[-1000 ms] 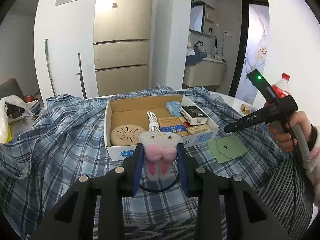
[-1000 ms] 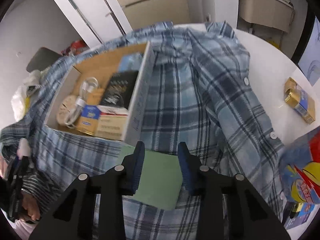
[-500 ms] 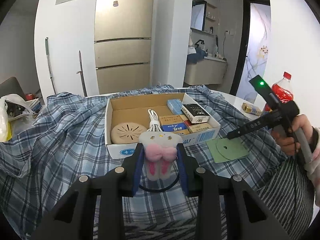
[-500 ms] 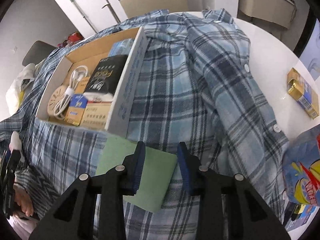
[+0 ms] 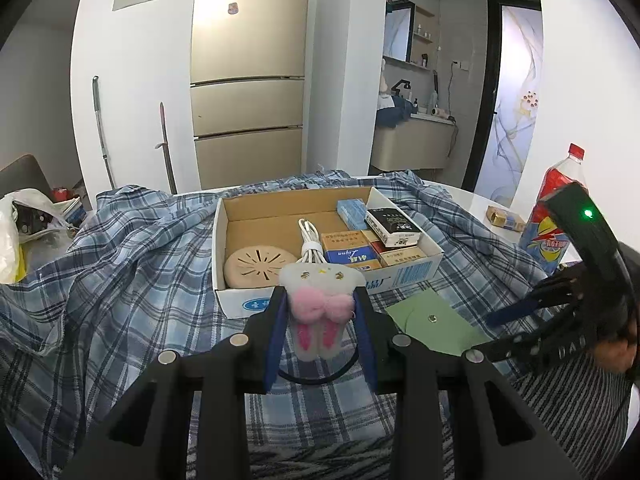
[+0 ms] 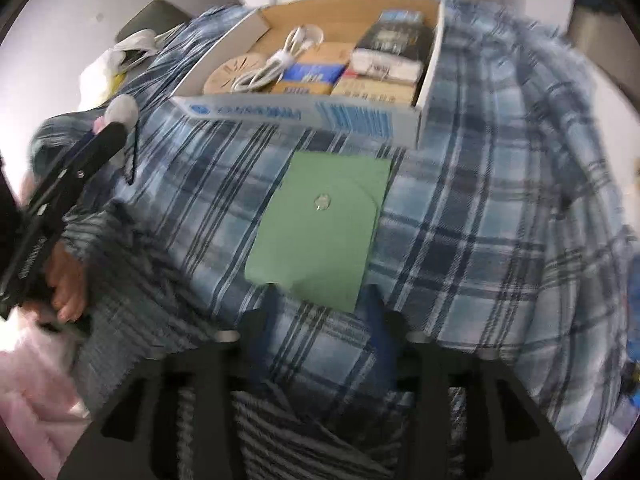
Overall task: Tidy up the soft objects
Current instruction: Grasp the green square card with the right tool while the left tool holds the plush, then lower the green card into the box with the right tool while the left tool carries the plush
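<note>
My left gripper (image 5: 320, 328) is shut on a small white plush toy (image 5: 318, 308) with a pink bow and a dark loop, held above the blue plaid shirt (image 5: 132, 280). It also shows at the left of the right wrist view (image 6: 120, 120). My right gripper (image 6: 320, 312) is open and empty, just below a green pouch (image 6: 320, 228) with a snap that lies on the shirt (image 6: 480, 200). The pouch shows in the left wrist view (image 5: 432, 320), with the right gripper (image 5: 520, 320) beside it.
An open cardboard box (image 5: 240, 304) holds a round beige disc (image 5: 258, 266), a white cable (image 5: 308, 244) and several small packs; it lies behind the pouch (image 6: 304, 110). A red soda bottle (image 5: 556, 208) stands at the right. A striped cloth (image 5: 576, 400) lies near the front.
The right gripper has pulled back and swung left; the green pouch now lies ahead of its fingers instead of between them. The left gripper still holds the plush toy, almost unmoved.
</note>
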Tool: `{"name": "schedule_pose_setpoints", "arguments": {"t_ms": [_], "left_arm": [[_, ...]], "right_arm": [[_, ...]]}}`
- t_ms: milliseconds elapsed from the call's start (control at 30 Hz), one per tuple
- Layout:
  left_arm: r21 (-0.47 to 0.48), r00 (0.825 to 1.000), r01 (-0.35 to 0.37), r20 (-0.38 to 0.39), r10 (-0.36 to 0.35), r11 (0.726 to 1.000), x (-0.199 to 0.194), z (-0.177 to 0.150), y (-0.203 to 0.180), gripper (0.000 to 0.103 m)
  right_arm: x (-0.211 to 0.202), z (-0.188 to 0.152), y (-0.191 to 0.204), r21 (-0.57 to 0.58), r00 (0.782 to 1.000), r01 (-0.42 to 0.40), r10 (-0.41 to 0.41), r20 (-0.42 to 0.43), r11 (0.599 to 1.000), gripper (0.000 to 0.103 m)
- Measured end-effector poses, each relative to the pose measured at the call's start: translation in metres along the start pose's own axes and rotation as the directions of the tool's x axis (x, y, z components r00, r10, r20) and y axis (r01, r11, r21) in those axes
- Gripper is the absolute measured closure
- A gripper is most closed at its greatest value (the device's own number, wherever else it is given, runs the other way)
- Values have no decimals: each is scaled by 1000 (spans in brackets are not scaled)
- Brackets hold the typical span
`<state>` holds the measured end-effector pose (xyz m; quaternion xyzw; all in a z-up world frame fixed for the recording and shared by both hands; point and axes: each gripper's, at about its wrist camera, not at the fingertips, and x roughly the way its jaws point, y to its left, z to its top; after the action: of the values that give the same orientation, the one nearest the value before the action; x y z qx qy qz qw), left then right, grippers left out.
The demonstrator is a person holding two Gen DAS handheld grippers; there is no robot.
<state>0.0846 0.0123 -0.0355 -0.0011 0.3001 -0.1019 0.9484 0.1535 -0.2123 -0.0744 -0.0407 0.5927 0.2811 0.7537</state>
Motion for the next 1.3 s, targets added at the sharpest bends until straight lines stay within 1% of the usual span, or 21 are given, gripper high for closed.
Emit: {"name": "schedule_pose_setpoints", "arguments": {"t_ms": [33, 67, 200, 300, 367, 500, 600, 667, 833, 1000, 1100, 1167, 1300], "left_arm": [[-5, 1000, -17, 11, 17, 1000, -2, 0, 1, 69], [-8, 999, -25, 22, 26, 1000, -4, 0, 1, 69], [-10, 998, -45, 47, 45, 999, -9, 1, 2, 69], [-1, 998, -46, 48, 46, 999, -9, 1, 1, 69], [0, 998, -46, 49, 46, 999, -9, 1, 1, 69], [0, 998, -47, 47, 46, 999, -9, 1, 0, 69], [0, 998, -46, 47, 46, 999, -9, 1, 0, 69], [0, 998, -47, 50, 47, 999, -9, 1, 0, 69], [10, 996, -65, 57, 64, 998, -14, 2, -2, 69], [36, 993, -86, 81, 83, 996, -31, 7, -7, 69], [30, 992, -99, 87, 96, 995, -40, 12, -7, 69], [28, 991, -105, 84, 102, 994, -45, 16, -6, 69], [34, 984, -141, 115, 136, 989, -53, 27, -4, 69]], "right_arm": [[-3, -1, 4, 11, 999, 34, -34, 38, 999, 34], [-5, -3, 9, 32, 996, 53, -55, 76, 998, 33], [-4, -4, 21, 97, 987, 95, -107, 123, 991, 33], [5, 0, 34, 60, 979, 163, -169, 115, 985, 32], [11, 2, 39, 57, 972, 204, -209, 112, 977, 31], [13, 4, 37, 87, 966, 224, -233, 113, 971, 31], [16, 7, 39, 72, 961, 245, -252, 116, 967, 31], [22, 10, 42, 64, 956, 267, -272, 109, 962, 34], [15, 3, 41, 59, 955, 264, -270, 123, 963, 34], [-6, -8, 43, 62, 951, 257, -263, 164, 965, 34], [-19, -13, 46, 58, 949, 245, -252, 187, 968, 34], [-31, -15, 50, 53, 943, 245, -251, 217, 968, 34], [-54, -16, 59, 42, 924, 247, -249, 291, 968, 34]]}}
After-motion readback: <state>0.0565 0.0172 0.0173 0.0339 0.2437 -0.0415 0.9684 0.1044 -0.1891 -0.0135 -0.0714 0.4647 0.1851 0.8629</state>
